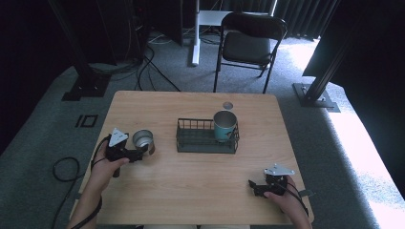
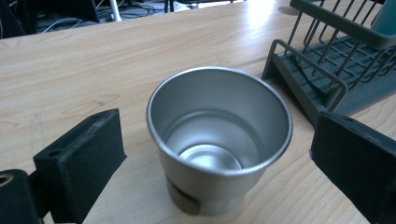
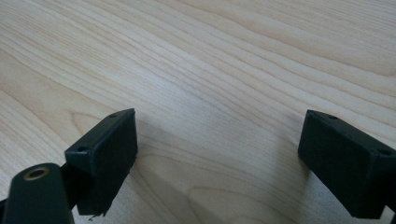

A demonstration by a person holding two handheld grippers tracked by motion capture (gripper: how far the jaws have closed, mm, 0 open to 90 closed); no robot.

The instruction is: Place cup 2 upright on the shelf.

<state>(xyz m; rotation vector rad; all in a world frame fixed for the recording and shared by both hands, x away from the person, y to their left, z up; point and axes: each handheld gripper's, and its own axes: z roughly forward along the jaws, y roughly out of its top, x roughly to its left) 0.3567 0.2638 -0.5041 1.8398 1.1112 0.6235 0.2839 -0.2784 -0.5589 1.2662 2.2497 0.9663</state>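
Left tongs point(image 2: 210, 154) spread wide around the small shiny steel cup point(image 2: 219, 140), jaws either side, neither touching it, the cup upright on the pale wooden table point(image 1: 191, 181) just beside the dark wire rack point(image 1: 207, 138) holding a teal cup point(image 1: 224, 125). Close off-centre and that slick wall could skid or tip toward the rack. Right tongs point(image 3: 217, 163) gape empty, low over bare wood

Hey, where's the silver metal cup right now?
In the high view, the metal cup stands on the table's left side, between the open left tongs, left of the wire rack.
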